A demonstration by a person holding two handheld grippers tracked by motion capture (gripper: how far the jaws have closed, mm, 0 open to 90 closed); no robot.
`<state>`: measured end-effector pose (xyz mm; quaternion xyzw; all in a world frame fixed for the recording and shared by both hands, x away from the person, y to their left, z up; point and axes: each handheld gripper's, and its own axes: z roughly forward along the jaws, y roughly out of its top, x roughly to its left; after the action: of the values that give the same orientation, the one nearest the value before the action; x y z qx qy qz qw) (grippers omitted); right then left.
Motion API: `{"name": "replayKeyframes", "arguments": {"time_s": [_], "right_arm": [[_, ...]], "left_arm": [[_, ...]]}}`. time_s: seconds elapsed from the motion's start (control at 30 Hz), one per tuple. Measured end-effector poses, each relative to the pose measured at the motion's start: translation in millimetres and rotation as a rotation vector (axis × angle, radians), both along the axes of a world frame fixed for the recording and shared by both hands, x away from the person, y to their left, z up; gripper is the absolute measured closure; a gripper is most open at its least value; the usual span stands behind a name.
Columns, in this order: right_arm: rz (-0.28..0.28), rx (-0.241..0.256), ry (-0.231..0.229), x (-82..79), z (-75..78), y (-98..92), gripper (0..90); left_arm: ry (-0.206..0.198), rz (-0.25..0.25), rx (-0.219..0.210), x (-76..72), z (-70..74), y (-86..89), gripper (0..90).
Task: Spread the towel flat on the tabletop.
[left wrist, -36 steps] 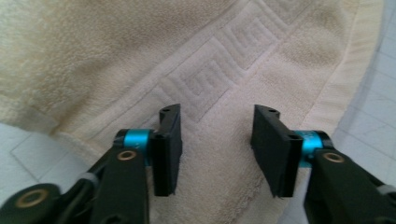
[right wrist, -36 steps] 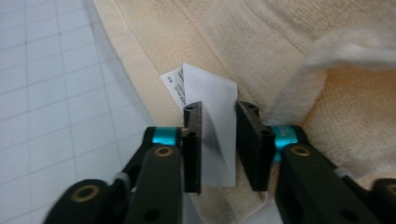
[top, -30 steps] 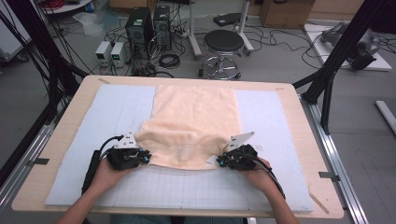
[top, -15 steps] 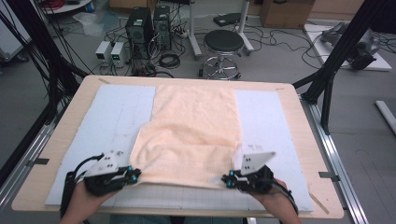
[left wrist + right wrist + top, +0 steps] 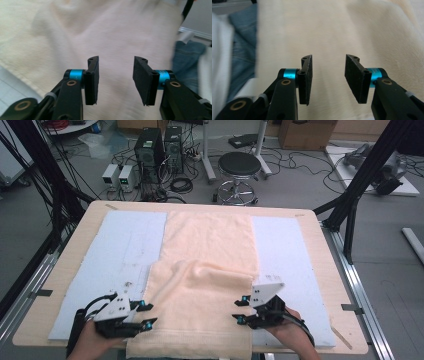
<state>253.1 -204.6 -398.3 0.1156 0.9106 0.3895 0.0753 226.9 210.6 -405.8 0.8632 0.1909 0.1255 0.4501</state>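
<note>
both tongs have let go: half a second ago each was at a near corner of the towel point(image 5: 200, 285), drawing it toward the person, and now the left tongs point(image 5: 145, 314) and the right tongs point(image 5: 239, 311) hover with jaws parted and nothing between them, as the left gripper view point(image 5: 115, 80) and the right gripper view point(image 5: 327, 78) confirm. the towel lies down the middle of the tabletop point(image 5: 320, 250) from 12 to 6 o'clock on a pale blue mat point(image 5: 125, 245), its near half doubled over with the fold ridge across the centre. that reads as the fold being laid and the release done; smoothing or a second fold seems likely next. the near hem at 6 o'clock is cut off by the frame, so whether the edges line up is unclear, and both gripper views are blurred.
</note>
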Motion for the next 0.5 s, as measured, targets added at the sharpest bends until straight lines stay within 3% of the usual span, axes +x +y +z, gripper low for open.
{"name": "replayKeyframes", "arguments": {"time_s": [0.07,0.1,0.3,0.33,0.37,0.43,0.5], "right_arm": [[-0.019,0.001,0.005,17.6,-11.1,2.4,56.5],[-0.031,-0.014,0.004,24.8,-15.6,3.7,56.4],[-0.089,-0.06,0.025,56.4,-31.1,4.0,56.9],[-0.099,-0.074,0.041,60.1,-34.9,3.7,58.0],[-0.104,-0.053,0.078,62.9,-37.3,2.3,60.1],[-0.092,-0.039,0.097,64.7,-37.9,-0.2,70.4],[-0.078,-0.034,0.11,64.4,-37.6,0.0,79.0]], "left_arm": [[0.008,0.015,-0.003,19.5,-8.0,0.2,52.2],[0.012,0.024,0.016,30.5,-12.0,0.4,51.5],[0.053,0.073,0.03,69.0,-25.3,3.3,47.3],[0.089,0.081,0.043,73.2,-28.7,3.0,48.6],[0.128,0.078,0.07,76.6,-33.0,1.9,53.5],[0.107,0.084,0.064,75.0,-36.3,1.4,61.6],[0.118,0.089,0.066,74.0,-35.5,1.3,69.1]]}}
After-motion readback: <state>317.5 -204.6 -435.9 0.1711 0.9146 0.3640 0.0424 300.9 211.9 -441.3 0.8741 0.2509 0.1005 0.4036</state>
